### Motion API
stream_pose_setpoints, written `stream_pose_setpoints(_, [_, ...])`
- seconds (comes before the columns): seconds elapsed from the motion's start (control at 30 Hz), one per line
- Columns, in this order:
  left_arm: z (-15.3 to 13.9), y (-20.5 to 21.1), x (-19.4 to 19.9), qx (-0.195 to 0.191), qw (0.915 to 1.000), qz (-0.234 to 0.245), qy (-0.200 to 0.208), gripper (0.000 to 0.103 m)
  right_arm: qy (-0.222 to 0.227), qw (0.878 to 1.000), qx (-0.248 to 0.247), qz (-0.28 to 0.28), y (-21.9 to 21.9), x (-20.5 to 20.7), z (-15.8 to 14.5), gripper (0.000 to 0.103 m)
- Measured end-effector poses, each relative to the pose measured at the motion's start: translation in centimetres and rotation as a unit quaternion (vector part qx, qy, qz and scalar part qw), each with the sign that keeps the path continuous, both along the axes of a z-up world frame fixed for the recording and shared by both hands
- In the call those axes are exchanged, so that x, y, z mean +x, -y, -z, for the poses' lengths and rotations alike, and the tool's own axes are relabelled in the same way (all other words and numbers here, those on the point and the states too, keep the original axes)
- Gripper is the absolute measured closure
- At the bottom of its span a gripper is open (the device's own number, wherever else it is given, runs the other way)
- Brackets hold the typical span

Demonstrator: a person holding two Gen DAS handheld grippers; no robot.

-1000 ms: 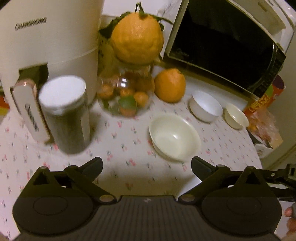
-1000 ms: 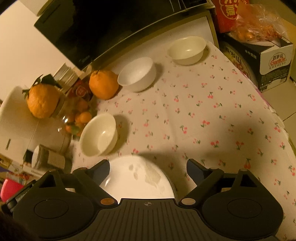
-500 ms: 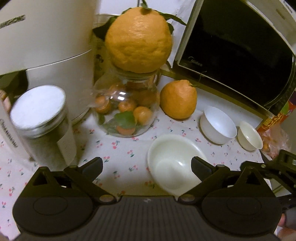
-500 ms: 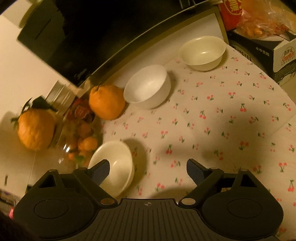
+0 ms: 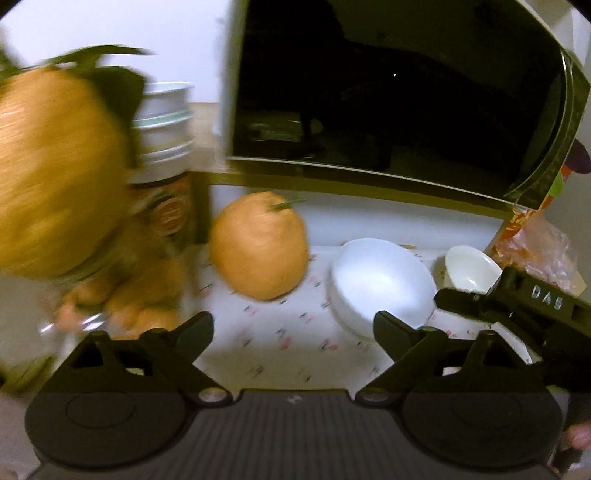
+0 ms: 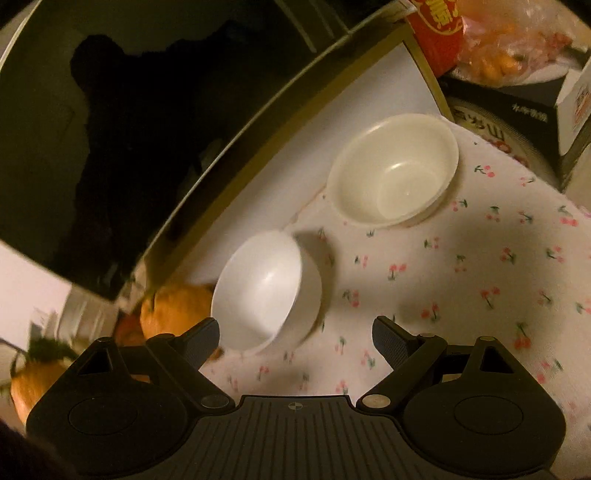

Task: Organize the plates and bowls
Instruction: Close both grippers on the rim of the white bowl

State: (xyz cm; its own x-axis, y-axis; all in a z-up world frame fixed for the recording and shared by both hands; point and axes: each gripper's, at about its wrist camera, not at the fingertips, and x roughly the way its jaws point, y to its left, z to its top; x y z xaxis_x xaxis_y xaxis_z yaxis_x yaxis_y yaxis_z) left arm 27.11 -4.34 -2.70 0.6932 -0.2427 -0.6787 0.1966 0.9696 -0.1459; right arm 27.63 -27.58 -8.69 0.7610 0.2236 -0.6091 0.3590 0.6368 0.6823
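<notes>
A white bowl [image 5: 384,280] stands on the cherry-print cloth in front of the microwave, with a smaller cream bowl [image 5: 469,269] to its right. My left gripper [image 5: 293,328] is closing its jaws with only cloth between them; the white bowl sits just beyond its right finger. The right gripper [image 5: 517,306] reaches in from the right edge, over a white rim. In the right wrist view the white bowl [image 6: 266,288] lies just ahead of my right gripper [image 6: 295,336], near its left finger. The gripper is open and holds nothing. The cream bowl [image 6: 395,170] stands farther off, upper right.
A black-doored microwave [image 5: 388,92] walls off the back. An orange [image 5: 258,247] sits left of the white bowl, and a jar topped by a big orange [image 5: 55,166] crowds the left. A red box [image 6: 436,33], a bag of fruit [image 6: 509,48] and a dark carton [image 6: 517,110] stand at the right.
Both grippers have moved forward toward the microwave and the two small bowls. The large cream bowl and the plate have dropped out of view. The left jaws stand slightly narrower.
</notes>
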Motion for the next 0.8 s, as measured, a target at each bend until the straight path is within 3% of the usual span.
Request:
stream_pose_setpoints(0.17, [1.5, 1.9, 2.6, -0.008, 0.9997, 0.018, -0.011, 0.046, 0.013, 0.999, 0.043, 0.003, 1.7, 1.1, 2.4, 0.031])
stream_pose_setpoints(0.3, [2.0, 2.5, 3.6, -0.012, 0.9997, 0.018, -0.007, 0.058, 0.025, 0.997, 0.078, -0.002, 1.8, 1.9, 3.6, 0.048])
stream_pose_setpoints(0.5, [3.2, 3.1, 5.0, -0.043, 0.9985, 0.026, -0.021, 0.078, 0.030, 0.996, 0.087, -0.009, 1.3, 2.7, 4.0, 0.074])
stream_pose_setpoints(0.53, [3.5, 3.2, 5.2, -0.045, 0.9983, 0.028, -0.025, 0.085, 0.032, 0.996, 0.087, -0.011, 1.2, 2.7, 4.0, 0.077])
stream_pose_setpoints(0.63, [3.9, 3.5, 5.1, -0.040, 0.9986, 0.022, -0.026, 0.093, 0.030, 0.996, 0.079, -0.011, 1.2, 2.6, 3.8, 0.078])
stream_pose_setpoints(0.8, [3.5, 3.4, 4.1, -0.042, 0.9984, 0.024, -0.028, 0.094, 0.024, 0.998, 0.064, -0.014, 1.1, 2.3, 2.9, 0.080])
